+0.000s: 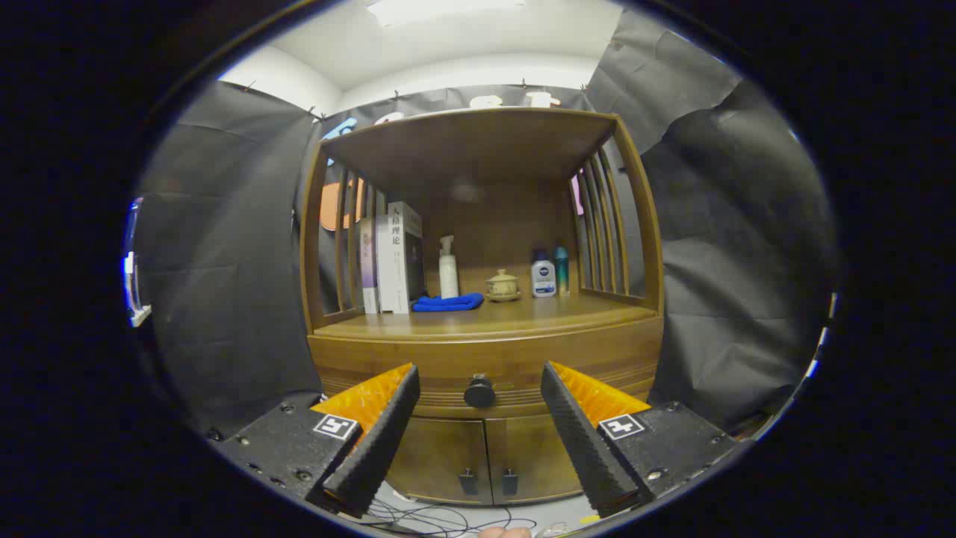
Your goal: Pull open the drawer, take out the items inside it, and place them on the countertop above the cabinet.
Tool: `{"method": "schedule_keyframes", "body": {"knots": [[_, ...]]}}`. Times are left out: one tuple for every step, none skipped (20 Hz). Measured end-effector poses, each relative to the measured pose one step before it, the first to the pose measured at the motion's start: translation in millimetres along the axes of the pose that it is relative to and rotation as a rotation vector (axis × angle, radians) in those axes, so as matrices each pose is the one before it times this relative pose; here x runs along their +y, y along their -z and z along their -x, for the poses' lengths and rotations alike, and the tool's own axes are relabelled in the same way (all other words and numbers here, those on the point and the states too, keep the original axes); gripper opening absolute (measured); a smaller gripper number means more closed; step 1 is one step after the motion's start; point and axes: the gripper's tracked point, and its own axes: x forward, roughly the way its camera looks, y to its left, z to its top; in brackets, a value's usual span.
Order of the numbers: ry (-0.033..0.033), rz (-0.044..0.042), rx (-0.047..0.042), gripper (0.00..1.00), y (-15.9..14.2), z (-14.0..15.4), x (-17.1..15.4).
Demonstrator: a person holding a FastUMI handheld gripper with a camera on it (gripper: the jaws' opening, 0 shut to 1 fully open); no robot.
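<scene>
My gripper (479, 388): fingers spread wide apart, holding nothing. Drawer (485, 373): closed, its dark knob (479, 391) beyond and between my fingertips; contents hidden. Worktop (493, 317) above it: books (392, 258) upright at the left rear, a blue cloth (448, 302) beside them, a white pump bottle (448, 267), a small lidded cup (503, 285), two bottles (550, 273) toward the right rear. Cabinet doors (485, 456) below, partly cut off by my fingers. Cables (441, 515) on the floor.

Books (392, 258), pump bottle (448, 269), blue cloth (448, 302), lidded cup (502, 285), two small bottles (543, 275).
</scene>
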Motion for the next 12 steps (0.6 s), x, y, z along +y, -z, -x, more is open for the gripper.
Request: {"method": "schedule_keyframes", "body": {"knots": [[0.00010,-0.00144,0.00374,1.00,1.21,0.19,-0.59],[0.00023,0.00036,0.00055,1.00,-0.77,1.09,-0.50],[-0.00005,0.00086,0.00050,1.00,0.30,0.46,-1.07],[0.00115,-0.00058,0.00140,1.00,0.13,0.61,-1.24],[0.00150,-0.00290,0.00090,1.00,1.23,0.16,-0.68],[0.00225,-0.00474,0.00207,1.00,0.00,0.73,-1.05],[0.00075,-0.00530,0.00139,1.00,0.52,0.73,-0.98],[0.00087,-0.00522,0.00209,1.00,0.31,0.43,-0.58],[-0.00014,-0.00325,0.00119,1.00,0.56,0.01,-0.12],[-0.00058,-0.00142,0.00150,1.00,0.29,-0.24,-0.21],[-0.00024,-0.00179,-0.00058,1.00,-0.15,0.28,-0.42],[0.00007,-0.00133,-0.00175,1.00,-0.15,-0.23,-0.19]]}}
